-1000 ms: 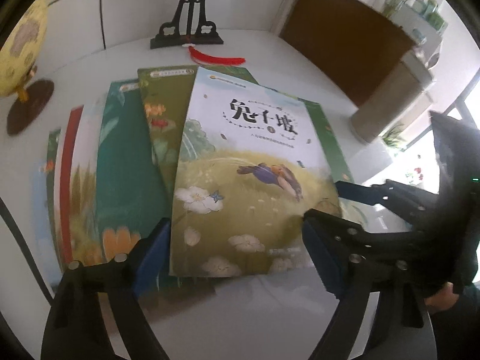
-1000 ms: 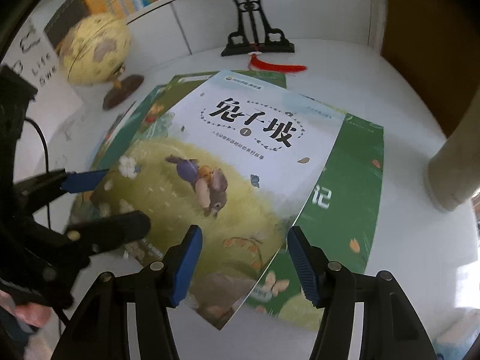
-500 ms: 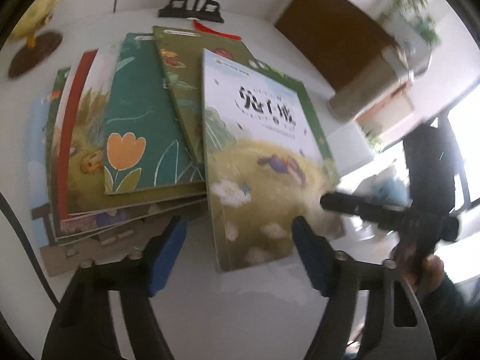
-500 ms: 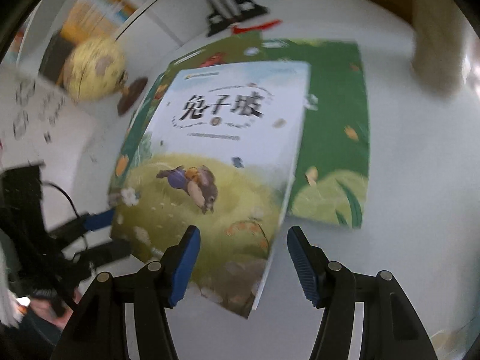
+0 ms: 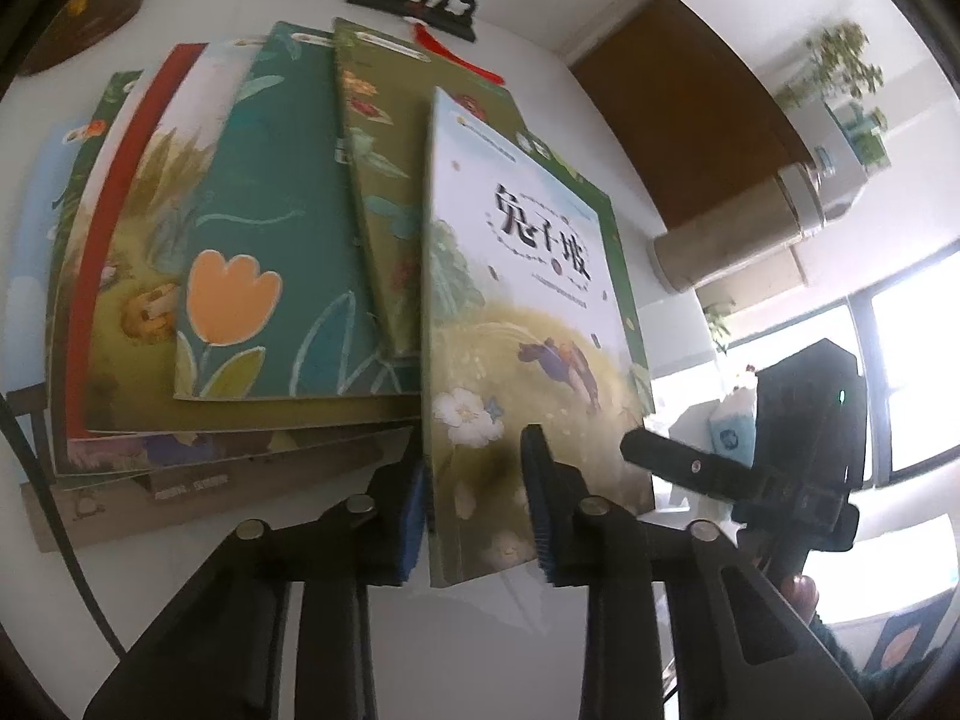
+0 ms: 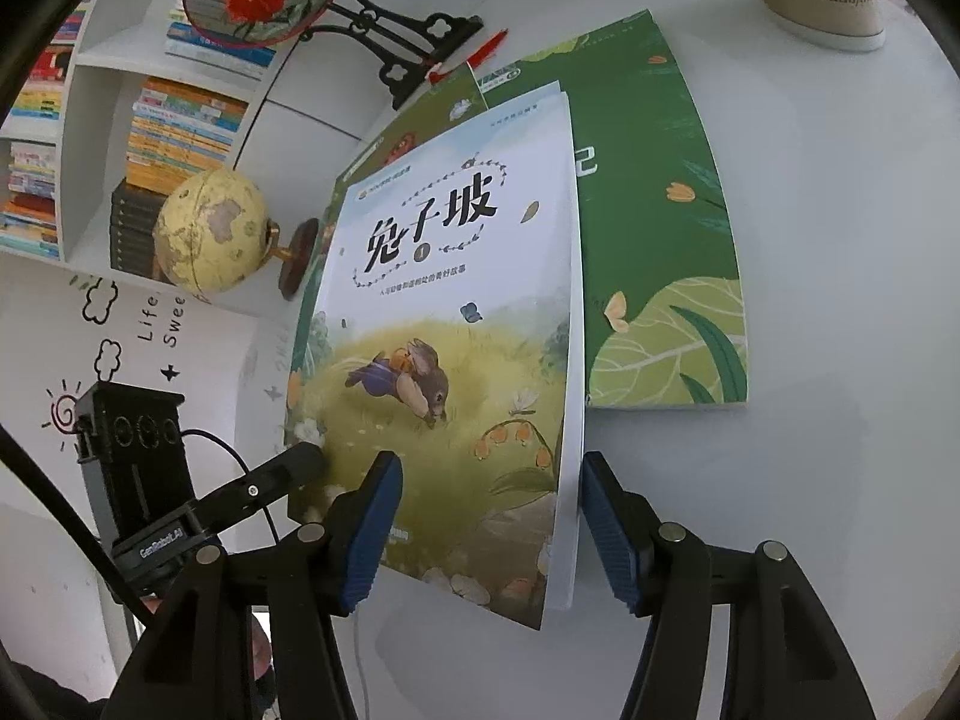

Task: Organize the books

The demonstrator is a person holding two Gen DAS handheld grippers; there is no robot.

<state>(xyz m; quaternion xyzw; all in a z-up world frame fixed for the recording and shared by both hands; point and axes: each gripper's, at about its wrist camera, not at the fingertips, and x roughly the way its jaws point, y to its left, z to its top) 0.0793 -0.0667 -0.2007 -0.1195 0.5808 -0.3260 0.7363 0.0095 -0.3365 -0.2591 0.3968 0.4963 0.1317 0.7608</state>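
Observation:
The rabbit-cover book lies on top of a fanned pile of picture books, its spine side tilted up off them. My left gripper has its jaws closing on the book's near spine corner, one blue pad under the edge and one on the cover. In the right wrist view the left gripper shows one black finger on the cover's left edge. My right gripper stands open astride the book's near page-side corner, one pad over the cover and one beyond the page edge. Under the book lies a green book.
A yellow globe and a black ornament stand with a red tassel sit behind the books on the white table. A beige cylinder stands at the far right. Bookshelves line the back wall.
The left jaws have closed from wide apart onto the rabbit book's near corner, and its spine side has lifted. The right gripper has rolled and shifted, still open around the book's other corner.

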